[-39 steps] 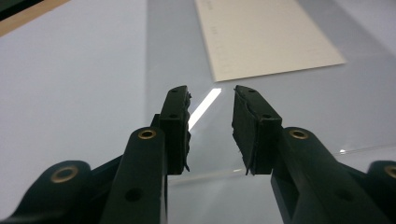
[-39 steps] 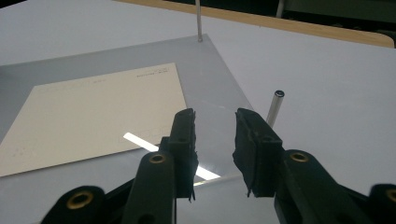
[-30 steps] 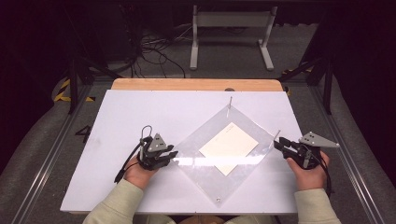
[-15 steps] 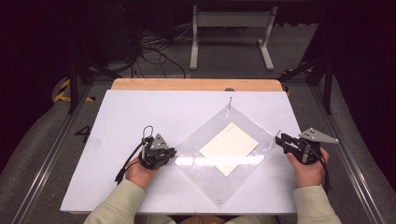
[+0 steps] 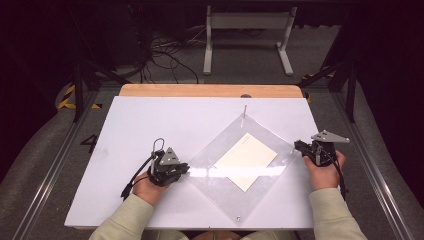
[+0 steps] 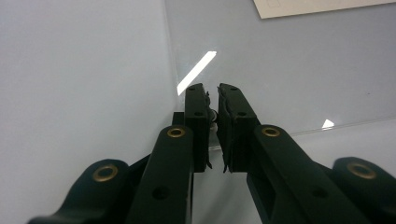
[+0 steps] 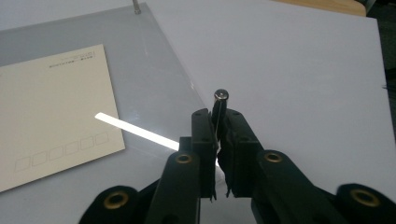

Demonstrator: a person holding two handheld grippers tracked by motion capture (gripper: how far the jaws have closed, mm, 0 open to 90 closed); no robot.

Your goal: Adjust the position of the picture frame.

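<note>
White table carries everything, wooden strip along its far edge. Clear acrylic sheet lies flat on it, turned so its corners point far, near, left and right like a diamond; a small metal post stands at each corner, far one upright, near one by the table's front edge. Probably a frame cover: the sheet acts as the holder, and a cream card sits within its outline near the middle, printed side up with a row of little boxes. Can't tell if the card lies under the sheet or on top.

Left gripper is at the sheet's left corner, right gripper at the right corner, so the sheet sits between both hands. Judging by that, opposite corners are taken to lift or shift the sheet level, keeping the card from sliding.

Left gripper view: jaws nearly together over the sheet's corner, a bit of metal pinched between the pads, likely the corner post.

Right gripper view: jaws have just been closing, now narrow, clamped on the right corner post, its round head poking above the pads.

Sheet looks flat on the table, not lifted yet
</note>
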